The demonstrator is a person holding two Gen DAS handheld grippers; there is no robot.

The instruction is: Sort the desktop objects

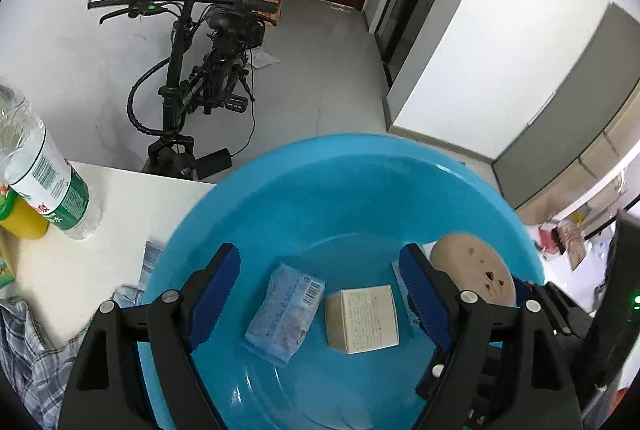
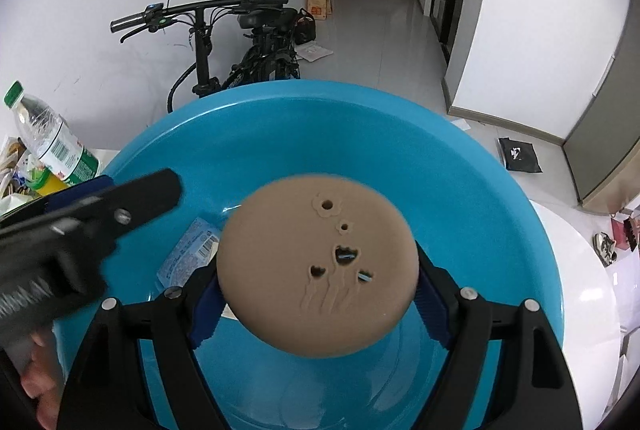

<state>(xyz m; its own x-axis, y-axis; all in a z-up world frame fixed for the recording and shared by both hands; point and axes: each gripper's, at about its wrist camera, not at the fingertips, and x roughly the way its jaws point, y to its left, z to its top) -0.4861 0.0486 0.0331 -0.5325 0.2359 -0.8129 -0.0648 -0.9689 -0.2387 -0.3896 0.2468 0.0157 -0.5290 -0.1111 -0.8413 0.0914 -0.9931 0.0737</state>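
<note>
Hovering over a big blue basin [image 1: 280, 198] with both grippers, pointing down into it. Left gripper [image 1: 316, 294] standing with jaws spread wide, gripping nothing, blue pads clear of everything. Lying on the basin floor between those jaws: a pale blue snack packet [image 1: 284, 314] with a barcode, and just beside it a small cream box [image 1: 362, 318], close but hard to say if touching.

Right gripper [image 2: 316, 298] clamping a tan round disc [image 2: 318, 266] with little cut-out holes and a flower shape, jaws pressing on its two sides, holding it up above the basin floor. Same disc showing at the right edge of the left wrist view, beyond the left gripper's right finger. Left gripper poking into the right wrist view from the left, blurred, with a bit of a hand [image 2: 38, 382] under it.

Sitting on the white surface [image 1: 120, 198] left of the basin: a clear water bottle [image 1: 44, 170] with a green label, tilted, and an orange juice bottle [image 1: 20, 218] right against it. Also a plaid cloth [image 1: 28, 342] at the near left edge. Black folding bike [image 1: 192, 70] parked on the floor behind, by the wall.
</note>
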